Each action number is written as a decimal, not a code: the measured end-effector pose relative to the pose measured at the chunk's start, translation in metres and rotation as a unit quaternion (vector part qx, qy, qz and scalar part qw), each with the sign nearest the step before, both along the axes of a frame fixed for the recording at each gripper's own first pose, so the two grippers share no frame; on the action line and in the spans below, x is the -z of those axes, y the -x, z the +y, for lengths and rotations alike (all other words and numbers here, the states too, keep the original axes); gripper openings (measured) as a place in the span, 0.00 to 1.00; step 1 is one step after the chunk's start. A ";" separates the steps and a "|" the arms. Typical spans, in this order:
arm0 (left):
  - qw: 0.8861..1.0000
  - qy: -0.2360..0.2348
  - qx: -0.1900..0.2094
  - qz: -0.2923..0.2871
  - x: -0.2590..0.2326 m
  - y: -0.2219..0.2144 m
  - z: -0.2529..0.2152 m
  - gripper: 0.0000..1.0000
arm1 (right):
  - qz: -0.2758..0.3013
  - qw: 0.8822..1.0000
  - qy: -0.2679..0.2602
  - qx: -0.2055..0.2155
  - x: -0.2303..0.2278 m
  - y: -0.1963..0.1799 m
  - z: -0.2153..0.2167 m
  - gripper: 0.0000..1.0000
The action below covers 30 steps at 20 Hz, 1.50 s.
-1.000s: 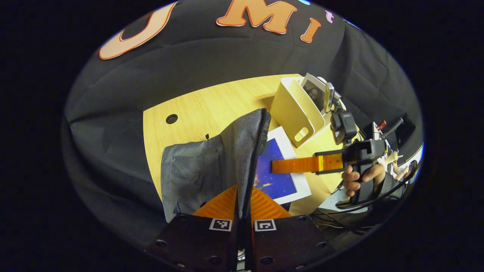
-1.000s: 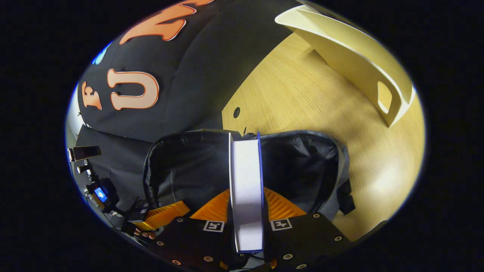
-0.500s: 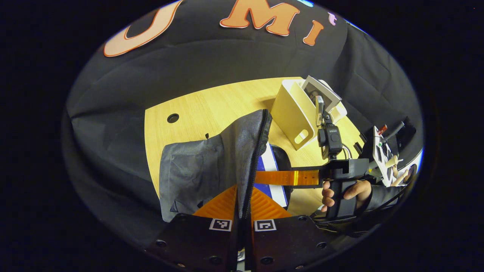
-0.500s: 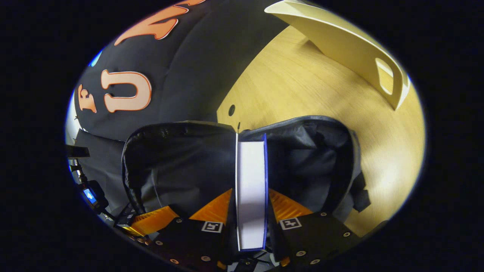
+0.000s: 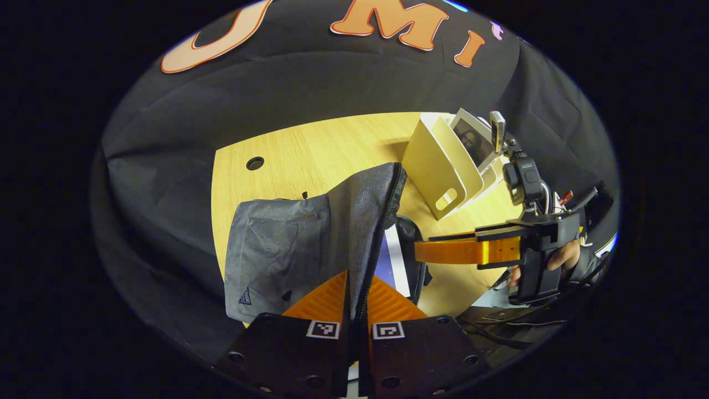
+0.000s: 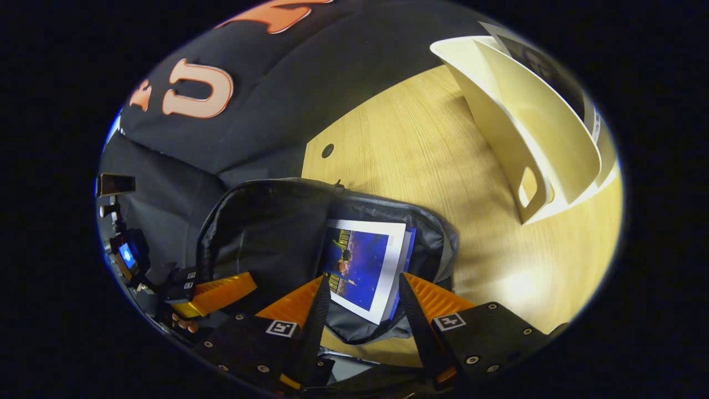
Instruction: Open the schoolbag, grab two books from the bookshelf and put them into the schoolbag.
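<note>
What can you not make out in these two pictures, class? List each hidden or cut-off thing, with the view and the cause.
1. Bottom of the schoolbag: right gripper view, hidden by the blue book and dark lining.
2. Most of that book: left gripper view, hidden behind the raised flap.
3. Second book in the bookshelf: left gripper view, lower part behind dividers.
4. Left tool: grip point on the flap hidden.

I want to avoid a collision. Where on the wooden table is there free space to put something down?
The light wooden table is bare between the grey fabric schoolbag and the cream bookshelf, and back toward the round cable hole. It is crowded at the bag mouth, where the blue-covered book lies, with the right gripper open around it.
</note>
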<state>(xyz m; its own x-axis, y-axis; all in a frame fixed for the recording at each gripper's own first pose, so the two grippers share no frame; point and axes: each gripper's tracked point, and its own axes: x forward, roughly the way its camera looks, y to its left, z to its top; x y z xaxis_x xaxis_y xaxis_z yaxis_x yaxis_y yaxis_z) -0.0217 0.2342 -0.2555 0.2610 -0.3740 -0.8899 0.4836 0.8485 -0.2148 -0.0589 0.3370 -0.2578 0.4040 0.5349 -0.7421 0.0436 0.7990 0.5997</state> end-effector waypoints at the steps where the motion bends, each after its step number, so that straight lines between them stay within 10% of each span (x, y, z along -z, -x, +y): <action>1: 1.000 -0.001 -0.003 0.000 0.001 -0.001 0.001 0.08 | -0.004 1.000 0.006 -0.011 -0.005 0.001 -0.007 0.74; 13: 0.999 -0.002 -0.040 0.011 0.016 0.002 -0.008 0.08 | -0.048 0.989 0.117 -0.081 -0.083 -0.017 -0.117 0.70; 14: 0.999 -0.002 -0.043 0.012 0.017 0.002 -0.010 0.08 | -0.053 0.987 0.125 -0.082 -0.090 -0.021 -0.125 0.86; 18: 0.998 0.000 -0.055 0.017 0.022 0.003 -0.013 0.08 | -0.063 0.983 0.157 -0.077 -0.117 -0.040 -0.159 0.94; 30: 0.996 -0.019 -0.079 0.023 0.026 0.003 -0.008 0.08 | -0.046 0.971 0.227 -0.066 -0.156 -0.107 -0.248 0.96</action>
<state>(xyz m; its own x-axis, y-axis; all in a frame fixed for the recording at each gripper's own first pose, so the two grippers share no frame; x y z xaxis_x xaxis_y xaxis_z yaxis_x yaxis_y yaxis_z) -0.0248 0.2265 -0.2817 0.2733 -0.2974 -0.9148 0.3334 0.9213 -0.1999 0.0483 0.0886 -0.1021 0.4300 0.2129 -0.8773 -0.1136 0.9768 0.1814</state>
